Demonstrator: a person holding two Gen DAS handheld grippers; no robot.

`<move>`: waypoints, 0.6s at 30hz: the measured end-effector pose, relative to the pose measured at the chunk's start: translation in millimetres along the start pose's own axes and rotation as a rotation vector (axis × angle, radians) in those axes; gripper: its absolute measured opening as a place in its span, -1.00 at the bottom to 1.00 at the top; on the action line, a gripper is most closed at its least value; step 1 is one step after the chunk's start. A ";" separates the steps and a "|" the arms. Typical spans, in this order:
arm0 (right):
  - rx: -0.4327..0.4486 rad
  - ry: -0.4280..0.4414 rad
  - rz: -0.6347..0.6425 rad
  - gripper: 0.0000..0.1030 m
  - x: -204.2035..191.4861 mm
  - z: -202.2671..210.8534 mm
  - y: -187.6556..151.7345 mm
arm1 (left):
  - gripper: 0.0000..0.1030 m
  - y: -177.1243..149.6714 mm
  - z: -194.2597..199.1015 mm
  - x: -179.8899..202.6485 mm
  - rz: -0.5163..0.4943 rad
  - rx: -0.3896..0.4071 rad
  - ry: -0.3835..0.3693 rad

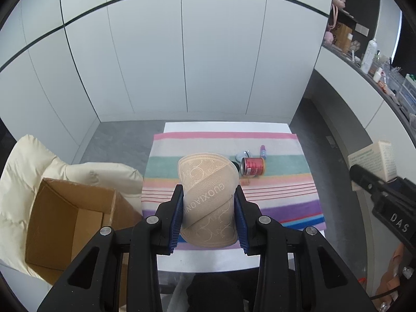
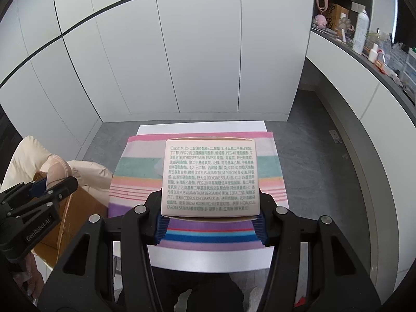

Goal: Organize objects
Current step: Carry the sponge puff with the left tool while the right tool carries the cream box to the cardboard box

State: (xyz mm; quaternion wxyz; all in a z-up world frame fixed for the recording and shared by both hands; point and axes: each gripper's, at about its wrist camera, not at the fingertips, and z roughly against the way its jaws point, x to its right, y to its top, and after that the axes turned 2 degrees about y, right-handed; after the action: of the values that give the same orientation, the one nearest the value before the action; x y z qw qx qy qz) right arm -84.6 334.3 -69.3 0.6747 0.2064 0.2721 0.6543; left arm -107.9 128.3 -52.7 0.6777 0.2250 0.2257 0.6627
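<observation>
My left gripper [image 1: 209, 202] is shut on a tan embossed pouch [image 1: 208, 195] lettered GUOXIAONIU and holds it above the striped cloth [image 1: 286, 189]. My right gripper [image 2: 210, 213] is shut on a cream carton [image 2: 210, 179] printed with ingredient text, held above the same cloth [image 2: 270, 171]. The carton also shows at the right of the left wrist view [image 1: 374, 160]. The pouch and left gripper [image 2: 49, 184] show at the left of the right wrist view, over the open cardboard box [image 1: 72, 218].
On the cloth lie a red can [image 1: 252, 166] on its side, a small bottle [image 1: 263, 152] and a round clear item [image 1: 245, 154]. A cream padded jacket [image 1: 31, 166] lies around the box. A cluttered shelf [image 1: 374, 59] runs along the right wall.
</observation>
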 end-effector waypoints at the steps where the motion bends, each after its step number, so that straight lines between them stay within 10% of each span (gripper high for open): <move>1: -0.002 0.005 -0.002 0.06 0.5 3.0 -5.6 | -0.29 -4.1 5.6 0.2 -0.001 0.006 -0.002; 18: -0.064 0.017 -0.011 0.06 8.1 25.6 -98.2 | -0.28 -69.7 47.3 -5.2 0.005 0.007 -0.037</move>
State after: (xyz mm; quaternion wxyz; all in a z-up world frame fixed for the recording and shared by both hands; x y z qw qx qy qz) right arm 7.3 338.6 -112.8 0.6825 0.1776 0.2577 0.6605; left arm -23.9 121.4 -57.1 0.6792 0.2402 0.2149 0.6594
